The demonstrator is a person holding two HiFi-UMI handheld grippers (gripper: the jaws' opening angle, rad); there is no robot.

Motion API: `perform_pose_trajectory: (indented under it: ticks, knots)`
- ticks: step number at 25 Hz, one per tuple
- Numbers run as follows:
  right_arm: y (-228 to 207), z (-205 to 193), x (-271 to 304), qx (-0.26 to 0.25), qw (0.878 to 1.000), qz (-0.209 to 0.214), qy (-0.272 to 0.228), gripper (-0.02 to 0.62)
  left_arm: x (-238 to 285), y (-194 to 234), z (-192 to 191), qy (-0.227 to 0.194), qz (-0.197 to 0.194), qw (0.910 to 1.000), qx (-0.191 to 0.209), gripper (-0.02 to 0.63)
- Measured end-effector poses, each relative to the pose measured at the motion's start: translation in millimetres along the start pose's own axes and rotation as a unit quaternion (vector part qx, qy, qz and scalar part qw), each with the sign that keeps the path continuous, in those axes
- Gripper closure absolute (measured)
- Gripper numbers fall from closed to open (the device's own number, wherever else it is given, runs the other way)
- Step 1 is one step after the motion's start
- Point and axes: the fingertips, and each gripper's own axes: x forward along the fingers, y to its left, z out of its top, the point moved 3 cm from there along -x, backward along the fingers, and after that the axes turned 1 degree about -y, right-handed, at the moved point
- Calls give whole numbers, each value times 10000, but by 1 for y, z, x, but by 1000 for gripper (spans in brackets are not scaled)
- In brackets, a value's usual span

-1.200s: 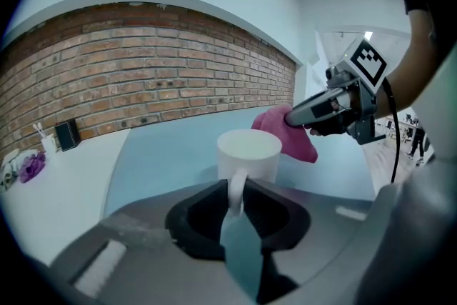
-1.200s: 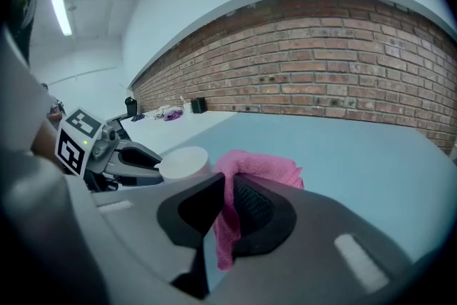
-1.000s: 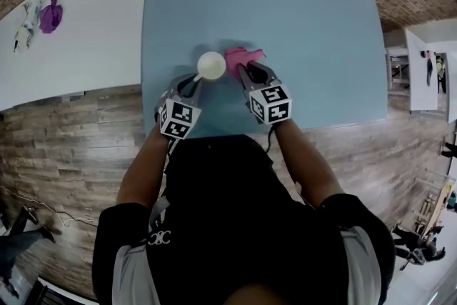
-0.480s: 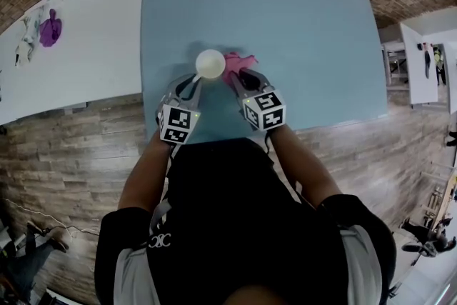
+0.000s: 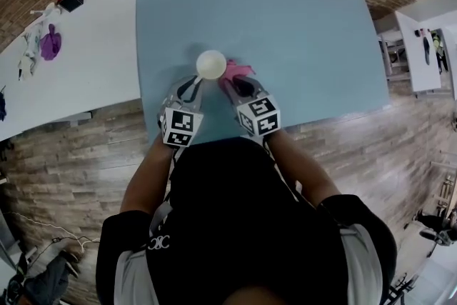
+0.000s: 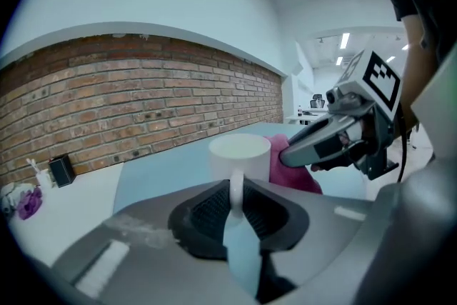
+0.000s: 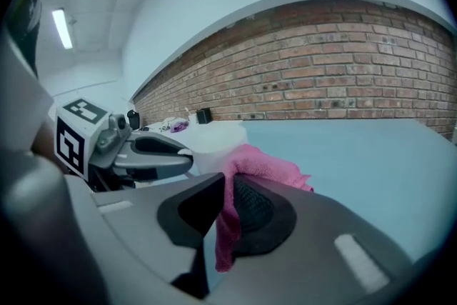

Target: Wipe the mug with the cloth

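Tool on my left (image 5: 196,82) is gripping the white mug (image 5: 211,65) by its handle over the blue desk (image 5: 300,25); just right of it, the pink cloth (image 5: 240,71) is touching the mug's side, and my right tool (image 5: 231,83) is clamping that cloth.

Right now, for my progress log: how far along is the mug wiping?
Done: left gripper grips the mug by its handle, right gripper holds the pink cloth. In hand: cloth sits beside the mug's wall. Left: the wiping itself; no wiped area shows.
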Motion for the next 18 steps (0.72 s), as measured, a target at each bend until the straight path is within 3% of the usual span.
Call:
perform_pose_trajectory:
  ticks: [6, 13, 18]
  knots:
    - [20, 24, -19, -62, 9988, 145, -467, 551, 5, -4, 21, -66, 62, 10000, 14, 548]
    - [20, 0, -10, -42, 9997, 224, -99, 551, 8, -17, 33, -67, -24, 10000, -69, 548]
    - [37, 21, -11, -322, 9978, 412, -412, 552, 6, -14, 33, -72, -69, 9997, -211, 548]
